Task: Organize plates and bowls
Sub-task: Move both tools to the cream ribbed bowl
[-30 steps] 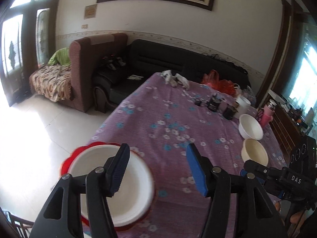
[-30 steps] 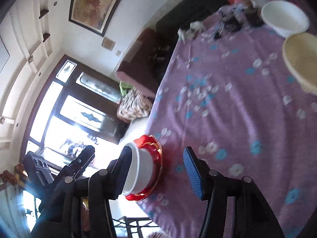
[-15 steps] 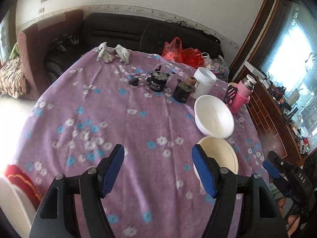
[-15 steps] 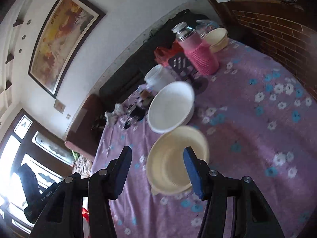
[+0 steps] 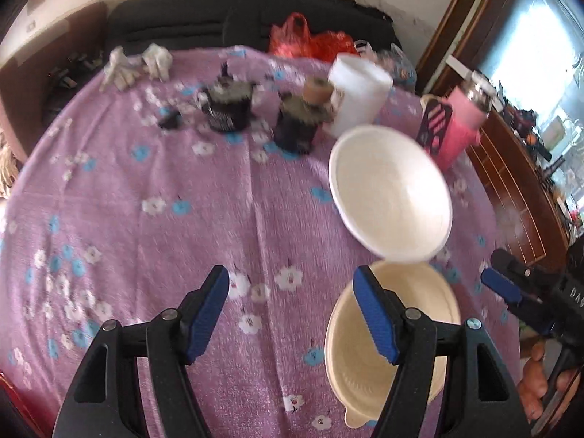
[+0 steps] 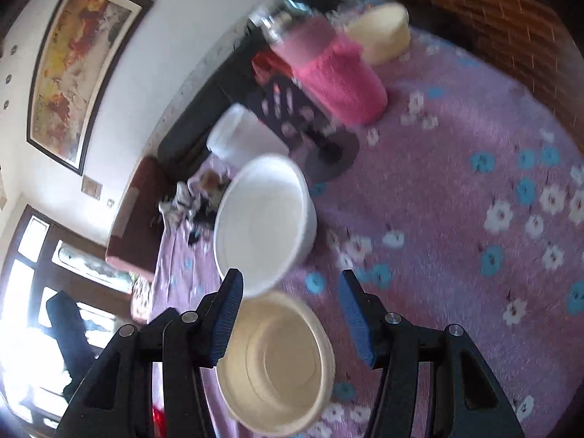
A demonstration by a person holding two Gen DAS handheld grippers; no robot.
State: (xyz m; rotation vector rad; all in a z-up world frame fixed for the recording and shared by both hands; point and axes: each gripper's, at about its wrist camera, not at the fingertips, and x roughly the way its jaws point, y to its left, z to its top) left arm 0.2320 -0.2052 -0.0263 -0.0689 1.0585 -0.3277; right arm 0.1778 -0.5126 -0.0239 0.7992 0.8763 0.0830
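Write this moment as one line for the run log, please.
left gripper: open, empty | right gripper: open, above cream bowl | white bowl: beside cream bowl, untouched

Purple flowered tablecloth (image 5: 153,168) all over my feeds. Far side I've got a pair of white gloves (image 5: 135,64), two dark jars (image 5: 230,106) side by side, a white tub (image 5: 359,93) — and a pink flask (image 5: 461,124) off to the right. Red plastic bag (image 5: 310,38) sits on the black sofa (image 5: 189,25) behind, framed painting (image 6: 78,69) above it.
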